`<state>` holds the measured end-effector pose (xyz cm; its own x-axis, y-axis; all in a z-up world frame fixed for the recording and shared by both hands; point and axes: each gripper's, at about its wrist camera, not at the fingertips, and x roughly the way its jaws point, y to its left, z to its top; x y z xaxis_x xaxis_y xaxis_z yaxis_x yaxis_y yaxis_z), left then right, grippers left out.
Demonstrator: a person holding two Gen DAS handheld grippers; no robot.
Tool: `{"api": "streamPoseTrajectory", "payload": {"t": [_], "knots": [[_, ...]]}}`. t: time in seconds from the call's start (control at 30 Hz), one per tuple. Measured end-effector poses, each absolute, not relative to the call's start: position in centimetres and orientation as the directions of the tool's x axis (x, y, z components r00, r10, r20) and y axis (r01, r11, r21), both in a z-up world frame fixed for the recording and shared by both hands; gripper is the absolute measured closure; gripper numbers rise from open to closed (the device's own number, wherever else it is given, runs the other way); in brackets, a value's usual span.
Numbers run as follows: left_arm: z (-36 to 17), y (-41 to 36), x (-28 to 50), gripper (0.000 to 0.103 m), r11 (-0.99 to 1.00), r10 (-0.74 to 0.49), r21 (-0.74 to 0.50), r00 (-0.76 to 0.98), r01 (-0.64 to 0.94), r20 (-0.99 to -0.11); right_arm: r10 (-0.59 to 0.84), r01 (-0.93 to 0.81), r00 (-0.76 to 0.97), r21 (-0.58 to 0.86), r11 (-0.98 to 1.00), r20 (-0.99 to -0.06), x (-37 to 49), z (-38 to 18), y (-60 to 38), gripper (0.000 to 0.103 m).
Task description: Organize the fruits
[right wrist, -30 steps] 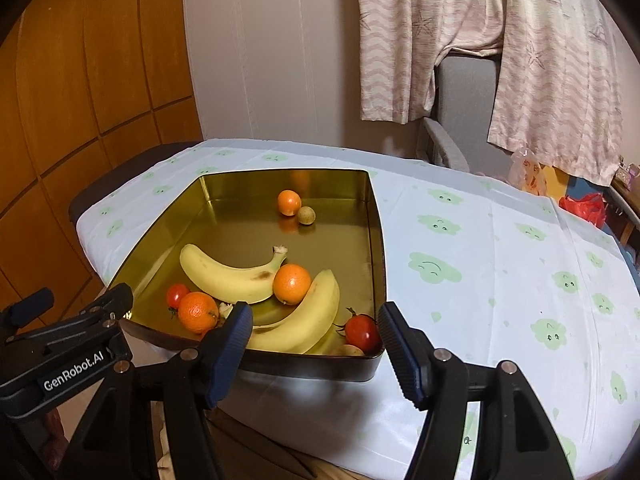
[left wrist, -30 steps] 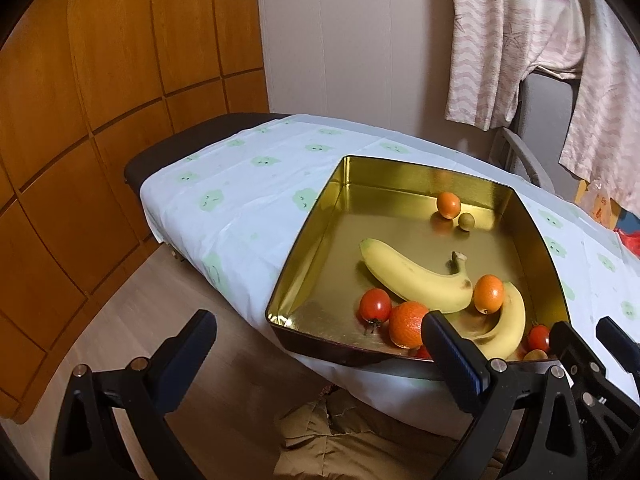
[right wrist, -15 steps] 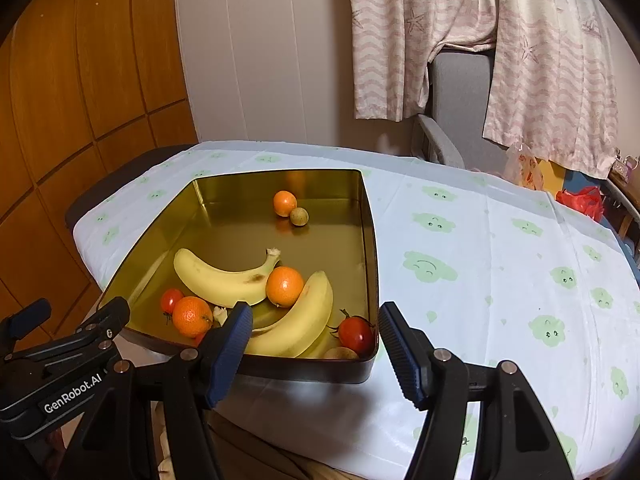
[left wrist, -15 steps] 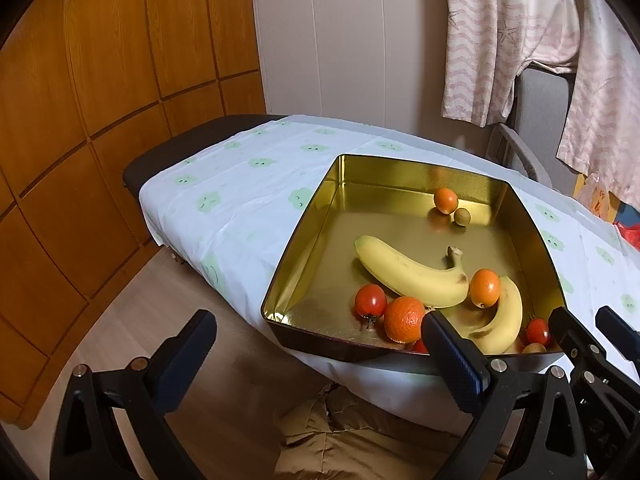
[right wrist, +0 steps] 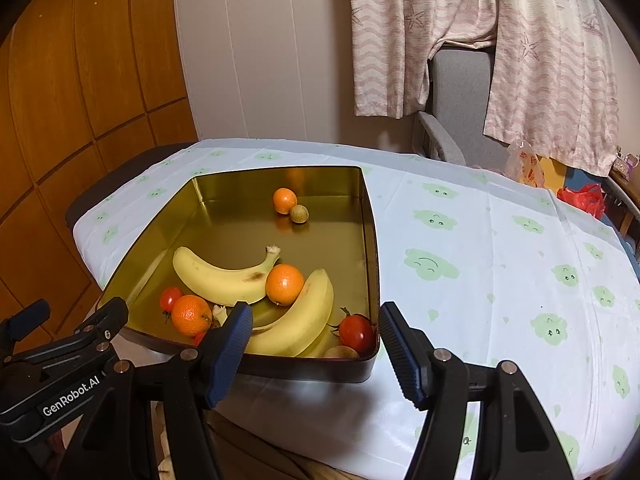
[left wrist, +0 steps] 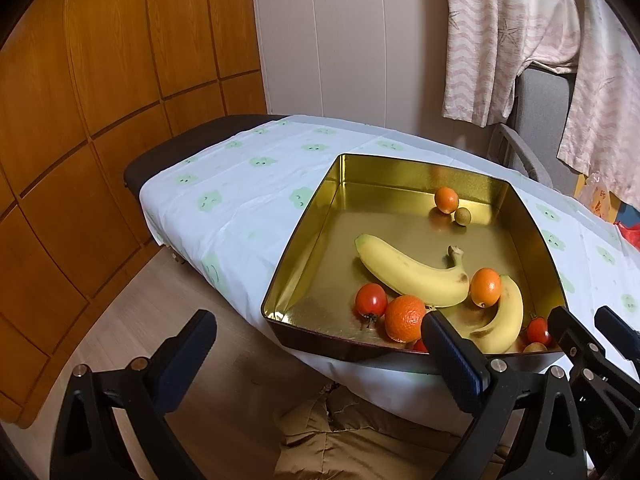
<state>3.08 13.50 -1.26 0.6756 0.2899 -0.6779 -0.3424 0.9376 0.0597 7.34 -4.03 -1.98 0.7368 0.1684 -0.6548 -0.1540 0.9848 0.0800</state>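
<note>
Both claws, left claw (left wrist: 316,354) and right claw (right wrist: 314,336), hang spread and empty short of the gold tin (right wrist: 370,240); bananas (right wrist: 224,276), oranges and tomatoes lie inside — sorted or awaiting sorting, can't tell.

The only legible writing was the white brand name "GenRobot.AI", printed on the black body of the left gripper (right wrist: 70,394) where it showed at the lower left of the right wrist view. The tablecloth (right wrist: 500,264) carried green smiling cloud figures but no words. Nothing else in either view could be read.
</note>
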Motion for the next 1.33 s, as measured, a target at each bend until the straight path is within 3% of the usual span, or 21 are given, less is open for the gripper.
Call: {"api": "streamPoseTrajectory", "payload": {"t": [1.33], "knots": [[-1.72,13.14,3.2,0.0,0.939,0.298,0.084,0.668,-0.333,-0.681,0.171,-0.151,0.724,0.089,0.985,-0.668,7.61,-2.4,-4.03,0.037]]}}
